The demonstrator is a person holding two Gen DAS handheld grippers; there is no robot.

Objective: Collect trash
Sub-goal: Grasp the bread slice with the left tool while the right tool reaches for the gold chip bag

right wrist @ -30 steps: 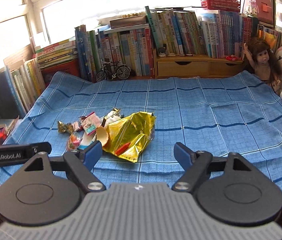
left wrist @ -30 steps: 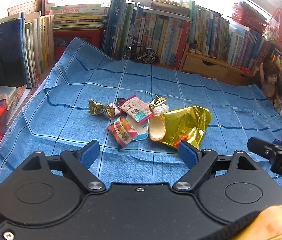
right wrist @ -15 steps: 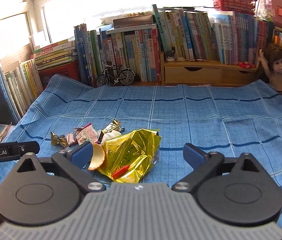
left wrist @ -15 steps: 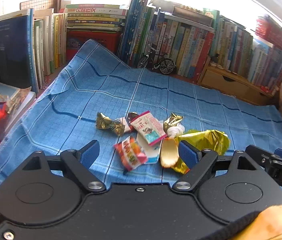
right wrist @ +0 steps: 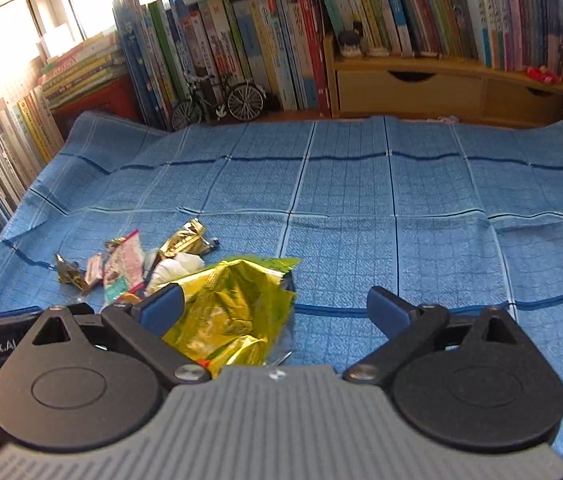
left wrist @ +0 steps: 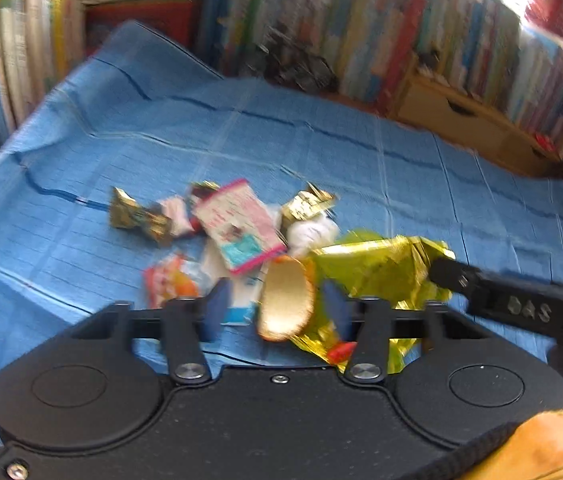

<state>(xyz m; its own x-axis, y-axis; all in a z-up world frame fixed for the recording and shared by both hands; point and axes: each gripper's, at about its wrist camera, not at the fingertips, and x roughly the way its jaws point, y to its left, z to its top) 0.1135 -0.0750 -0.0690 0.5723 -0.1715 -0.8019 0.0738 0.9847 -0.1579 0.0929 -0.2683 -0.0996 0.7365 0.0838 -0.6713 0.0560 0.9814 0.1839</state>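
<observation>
Left tool (left wrist: 277,310) is pointing steeply downward and its blue pads (left wrist: 214,312) are closing in, the gap between them already narrow; right tool (right wrist: 273,312) is angling down too, its two blue pads (right wrist: 387,312) standing spread wide apart, and its black side is poking into the left wrist view from the right edge

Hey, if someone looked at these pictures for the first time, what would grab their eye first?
Probably the crumpled gold foil bag, shining on the blue checked cloth right before both grippers. Just left of it lies a small heap of candy wrappers. Behind the cloth, a packed row of colourful books stands with a tiny model bicycle in front.
</observation>
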